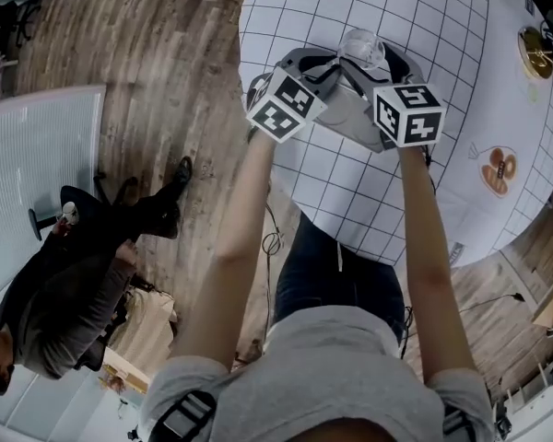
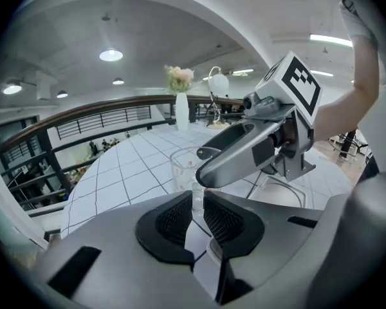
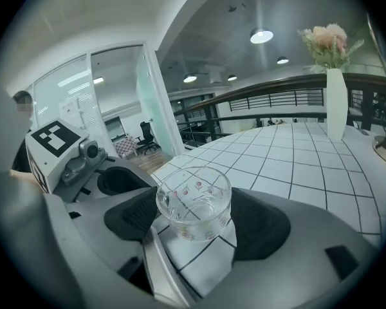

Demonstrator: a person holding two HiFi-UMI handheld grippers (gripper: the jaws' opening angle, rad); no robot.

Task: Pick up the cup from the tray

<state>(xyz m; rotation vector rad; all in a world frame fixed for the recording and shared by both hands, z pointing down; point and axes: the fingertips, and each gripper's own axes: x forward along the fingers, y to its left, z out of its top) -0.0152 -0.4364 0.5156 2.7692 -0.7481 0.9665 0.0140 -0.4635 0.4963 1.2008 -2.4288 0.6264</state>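
Round glass cup (image 3: 194, 203), floral — right gripper (image 3: 197, 216) clamped

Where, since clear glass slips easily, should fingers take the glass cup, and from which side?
Across its round side wall below the rim, coming from the side: the glass cup stands upright, mouth up, and the right gripper spans it this way, one finger on each side.
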